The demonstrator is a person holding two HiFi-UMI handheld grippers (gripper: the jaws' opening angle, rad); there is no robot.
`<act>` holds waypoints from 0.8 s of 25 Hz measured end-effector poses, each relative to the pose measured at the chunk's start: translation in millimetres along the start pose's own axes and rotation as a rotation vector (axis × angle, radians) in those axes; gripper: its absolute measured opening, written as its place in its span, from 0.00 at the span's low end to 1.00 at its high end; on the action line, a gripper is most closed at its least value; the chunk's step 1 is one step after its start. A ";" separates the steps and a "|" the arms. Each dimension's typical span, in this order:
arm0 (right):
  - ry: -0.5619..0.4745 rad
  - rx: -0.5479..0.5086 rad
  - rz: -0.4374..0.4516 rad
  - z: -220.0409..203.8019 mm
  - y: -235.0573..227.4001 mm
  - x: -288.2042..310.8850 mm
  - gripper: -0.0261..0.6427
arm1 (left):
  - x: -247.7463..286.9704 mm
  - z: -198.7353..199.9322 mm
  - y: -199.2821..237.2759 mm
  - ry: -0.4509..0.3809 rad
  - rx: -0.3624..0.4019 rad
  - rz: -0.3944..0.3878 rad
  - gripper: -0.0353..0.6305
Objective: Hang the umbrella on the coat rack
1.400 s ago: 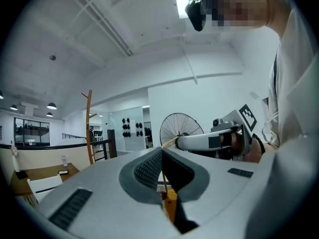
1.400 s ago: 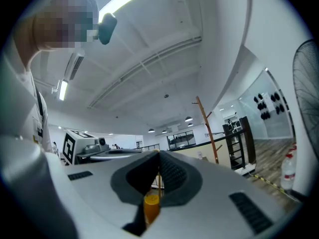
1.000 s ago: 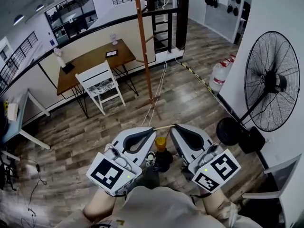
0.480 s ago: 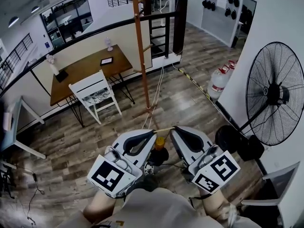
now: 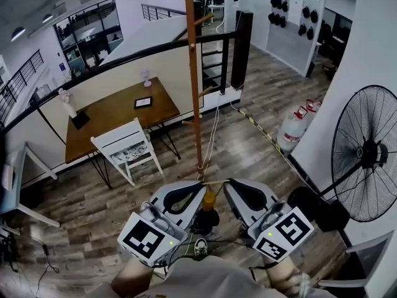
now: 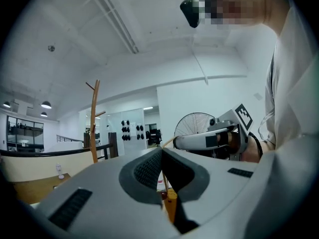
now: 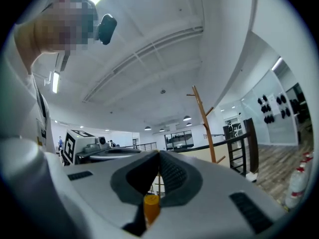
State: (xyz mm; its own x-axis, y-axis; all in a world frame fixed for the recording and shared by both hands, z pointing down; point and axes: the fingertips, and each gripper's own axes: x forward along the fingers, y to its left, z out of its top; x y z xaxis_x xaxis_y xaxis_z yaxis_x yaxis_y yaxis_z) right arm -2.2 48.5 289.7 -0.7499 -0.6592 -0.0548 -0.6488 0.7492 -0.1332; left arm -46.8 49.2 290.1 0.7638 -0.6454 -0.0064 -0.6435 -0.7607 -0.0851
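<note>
A small black umbrella with an orange handle hangs from a thin tan loop stretched between my two grippers. My left gripper is shut on the loop's left end, my right gripper on its right end. The wooden coat rack stands straight ahead, its pole rising past the top of the head view. In the left gripper view the jaws pinch the loop above the handle, with the rack far left. The right gripper view shows shut jaws, the handle and the rack.
A wooden table and a white chair stand left of the rack by a black railing. A large standing fan and water jugs are on the right along the white wall.
The coat rack's base has come closer to the grippers and the head view has tilted up. Both grippers keep their hold, with the umbrella still hanging between them.
</note>
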 end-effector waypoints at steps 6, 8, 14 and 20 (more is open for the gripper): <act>-0.018 -0.029 0.003 8.0 -29.8 61.4 0.05 | 20.2 1.0 64.2 -0.019 0.014 -0.015 0.05; -0.022 -0.030 0.002 10.8 -40.6 76.3 0.05 | 28.0 0.5 80.5 -0.014 0.008 -0.015 0.05; -0.050 -0.005 0.024 25.0 -72.0 111.9 0.05 | 54.2 10.2 119.7 -0.044 0.003 -0.005 0.05; -0.067 -0.003 0.080 38.1 -107.3 144.5 0.05 | 86.5 16.0 159.5 -0.062 0.009 0.014 0.05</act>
State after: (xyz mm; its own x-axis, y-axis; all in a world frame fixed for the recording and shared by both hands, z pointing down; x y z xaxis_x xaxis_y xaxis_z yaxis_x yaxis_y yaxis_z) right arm -35.9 -129.6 258.4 -0.7890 -0.6001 -0.1316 -0.5878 0.7997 -0.1224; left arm -82.6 -126.8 260.0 0.7567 -0.6501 -0.0694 -0.6538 -0.7508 -0.0940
